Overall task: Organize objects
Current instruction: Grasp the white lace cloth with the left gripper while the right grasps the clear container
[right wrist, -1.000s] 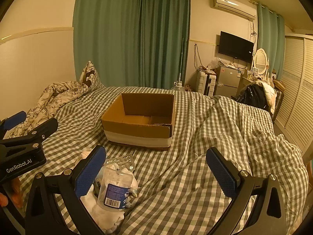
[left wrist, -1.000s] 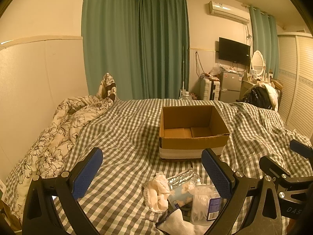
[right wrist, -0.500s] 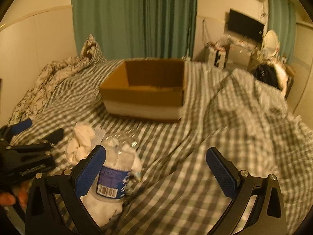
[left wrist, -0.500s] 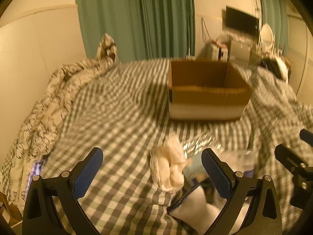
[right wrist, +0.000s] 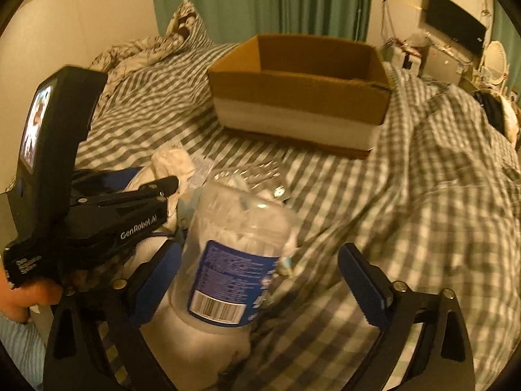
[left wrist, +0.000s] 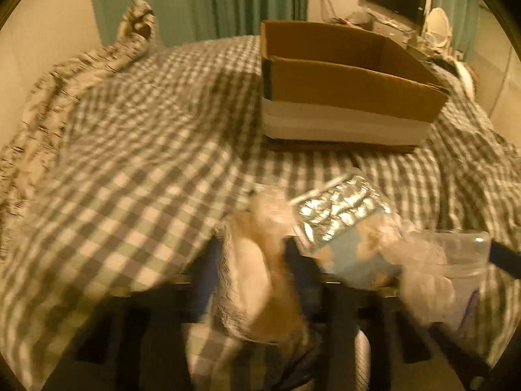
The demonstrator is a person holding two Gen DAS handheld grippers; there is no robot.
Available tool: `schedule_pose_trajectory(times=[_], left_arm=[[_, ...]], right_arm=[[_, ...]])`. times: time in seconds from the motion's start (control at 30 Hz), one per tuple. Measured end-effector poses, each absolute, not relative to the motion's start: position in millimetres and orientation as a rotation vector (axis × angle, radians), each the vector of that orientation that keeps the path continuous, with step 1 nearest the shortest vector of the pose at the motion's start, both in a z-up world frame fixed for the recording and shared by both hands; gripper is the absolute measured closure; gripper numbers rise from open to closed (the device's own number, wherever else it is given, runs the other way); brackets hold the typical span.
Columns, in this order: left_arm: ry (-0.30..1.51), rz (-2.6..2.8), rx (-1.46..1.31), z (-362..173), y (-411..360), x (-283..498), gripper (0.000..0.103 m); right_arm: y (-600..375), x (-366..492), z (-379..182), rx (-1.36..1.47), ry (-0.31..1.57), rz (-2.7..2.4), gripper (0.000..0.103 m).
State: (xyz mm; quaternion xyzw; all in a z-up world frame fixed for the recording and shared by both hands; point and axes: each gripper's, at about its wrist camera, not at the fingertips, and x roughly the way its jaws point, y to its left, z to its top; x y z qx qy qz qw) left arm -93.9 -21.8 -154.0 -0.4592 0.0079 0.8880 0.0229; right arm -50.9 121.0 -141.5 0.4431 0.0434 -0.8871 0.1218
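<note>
White cloth [left wrist: 257, 280] is pinched by the closed left gripper [left wrist: 254, 260]; the plastic bottle [right wrist: 234, 254], between the right gripper's [right wrist: 257, 280] open tongs, could be knocked aside.

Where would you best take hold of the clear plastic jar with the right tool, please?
Across its labelled middle. The clear plastic jar lies tilted on the pile, base nearest the right tool, whose left finger is already beside it; come straight forward, probably.

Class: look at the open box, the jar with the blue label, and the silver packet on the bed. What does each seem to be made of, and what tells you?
Box: matte brown cardboard, raw cut edges, white band around its base.
Jar: clear glossy plastic, likely; contents show through.
Packet: shiny crinkled foil, perhaps a blister pack.
</note>
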Motion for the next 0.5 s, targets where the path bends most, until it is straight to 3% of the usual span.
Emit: schedule_pose_trajectory(times=[0.13,0.5], left_arm=[[-0.033,2.737,-1.368,-148,-26,-84,0.085],[-0.165,2.836,-1.187,-87,-48,-66,0.091]], right_arm=[[112,-51,-145,1.296,0.113,-2.537,0.035],[118,-32,-85,1.037,0.136,-2.695,0.036]])
